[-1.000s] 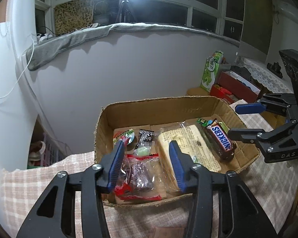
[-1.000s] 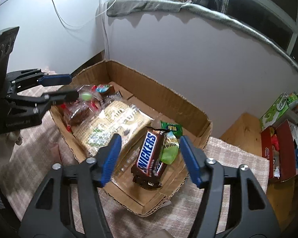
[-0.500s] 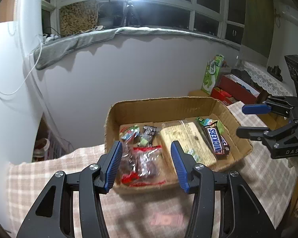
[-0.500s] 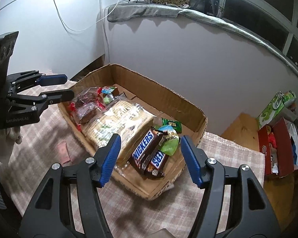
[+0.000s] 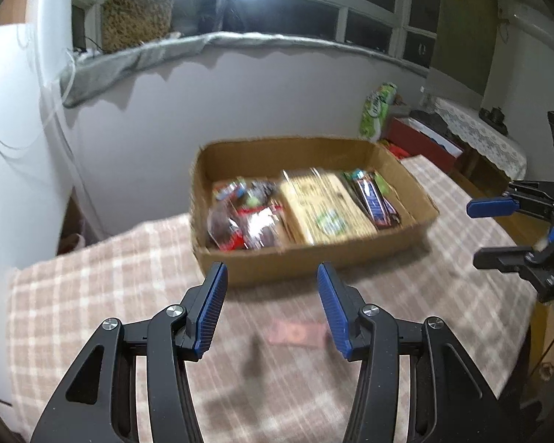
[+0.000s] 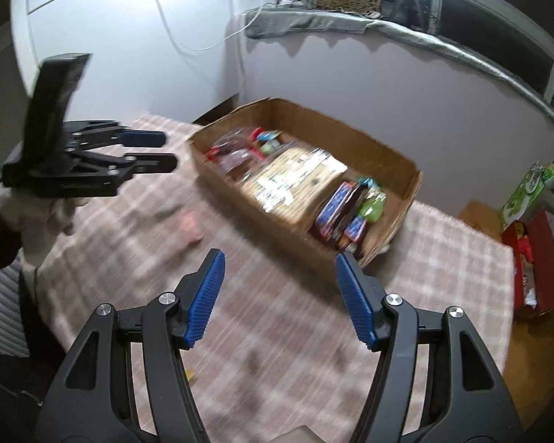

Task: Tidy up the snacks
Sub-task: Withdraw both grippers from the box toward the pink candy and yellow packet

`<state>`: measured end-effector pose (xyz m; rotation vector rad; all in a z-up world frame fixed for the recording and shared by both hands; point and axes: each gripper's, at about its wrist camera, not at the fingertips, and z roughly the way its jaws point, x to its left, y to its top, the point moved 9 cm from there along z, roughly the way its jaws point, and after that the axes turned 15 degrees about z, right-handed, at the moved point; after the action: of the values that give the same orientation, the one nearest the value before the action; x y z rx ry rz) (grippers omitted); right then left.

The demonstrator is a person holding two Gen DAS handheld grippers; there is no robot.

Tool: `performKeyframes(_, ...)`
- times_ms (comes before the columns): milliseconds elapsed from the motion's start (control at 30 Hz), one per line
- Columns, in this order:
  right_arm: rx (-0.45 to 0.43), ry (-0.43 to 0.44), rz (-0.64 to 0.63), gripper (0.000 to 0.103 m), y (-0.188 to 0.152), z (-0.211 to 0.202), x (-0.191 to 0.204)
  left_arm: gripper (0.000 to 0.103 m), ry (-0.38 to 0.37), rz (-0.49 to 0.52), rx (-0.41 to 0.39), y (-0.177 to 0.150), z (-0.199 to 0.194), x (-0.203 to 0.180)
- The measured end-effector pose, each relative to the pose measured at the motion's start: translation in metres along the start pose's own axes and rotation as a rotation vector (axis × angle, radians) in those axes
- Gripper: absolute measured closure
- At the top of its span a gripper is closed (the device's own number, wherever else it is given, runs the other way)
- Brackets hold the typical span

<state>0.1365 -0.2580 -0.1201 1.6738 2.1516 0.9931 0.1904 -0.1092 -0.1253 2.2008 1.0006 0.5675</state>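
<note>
both grippers hovering empty over the cloth, snack box ahead

the left gripper [image 5: 269,308] is holding its jaws wide apart with nothing between them, and the right gripper [image 6: 279,297] is doing the same. just past the left fingertips, at twelve o'clock, a small pink packet [image 5: 298,333] is lying flat on the checked tablecloth [image 5: 92,288], its long axis running nine to three; blur is hiding its print. it looks like the last loose snack, so coming straight down and pinching across its short side should work best. beyond it the cardboard box [image 5: 306,258] is sitting with its long side running nine to three, snacks [image 5: 325,206] lying side by side inside it.
</note>
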Motion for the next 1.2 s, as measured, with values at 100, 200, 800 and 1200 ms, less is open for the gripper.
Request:
performKeyframes(100,0.009,0.027,0.016,0.038,-0.017,-0.006,0.005,0.054,-0.037,0.000,0.024,-0.010,0.005,-0.009)
performKeyframes(200,0.026,0.058,0.043,0.038,-0.033,-0.010,0.008,0.063,-0.074,0.010,0.052,-0.018,0.014,-0.018)
performKeyframes(800,0.110,0.107,0.066,0.050,-0.078,-0.003,0.018,0.073,-0.212,0.018,0.209,-0.038,0.063,-0.028)
performKeyframes(1200,0.141,0.115,0.053,0.050,-0.084,0.003,0.020,0.073,-0.222,0.020,0.202,-0.065,0.030,-0.033)
